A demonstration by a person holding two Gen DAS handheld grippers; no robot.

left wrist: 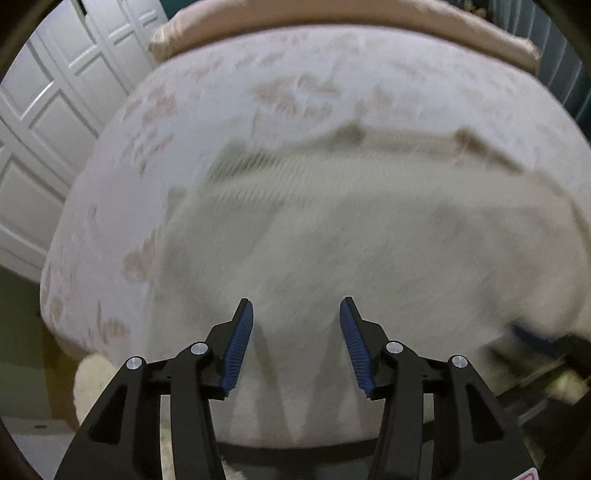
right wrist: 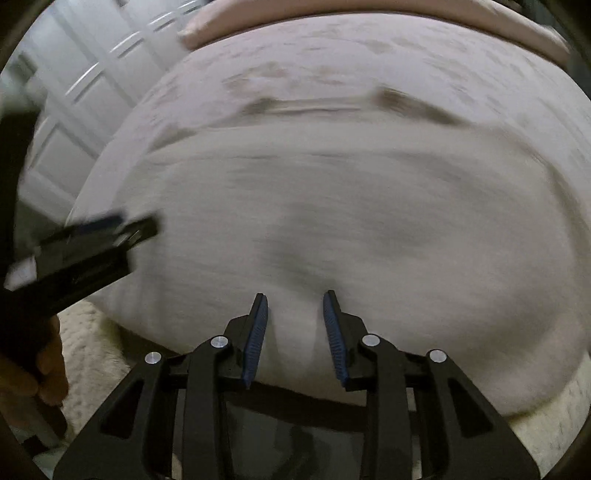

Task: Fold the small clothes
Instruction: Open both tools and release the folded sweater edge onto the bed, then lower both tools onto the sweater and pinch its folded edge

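A pale cream garment [left wrist: 351, 229] lies spread flat on the bed; it also fills the middle of the right wrist view [right wrist: 351, 221]. Both views are motion-blurred. My left gripper [left wrist: 296, 306] is open and empty, hovering over the garment's near edge. My right gripper [right wrist: 295, 299] is open and empty, also above the near edge. The left gripper shows as a dark blur at the left of the right wrist view [right wrist: 92, 240]. The right gripper shows blurred at the right edge of the left wrist view [left wrist: 535, 339].
The bed has a pale floral cover [left wrist: 184, 110] and a pink pillow [left wrist: 332, 22] at the far end. White panelled doors [left wrist: 48, 122] stand to the left. A fluffy cream rug [right wrist: 96, 343] lies on the floor by the bed's near edge.
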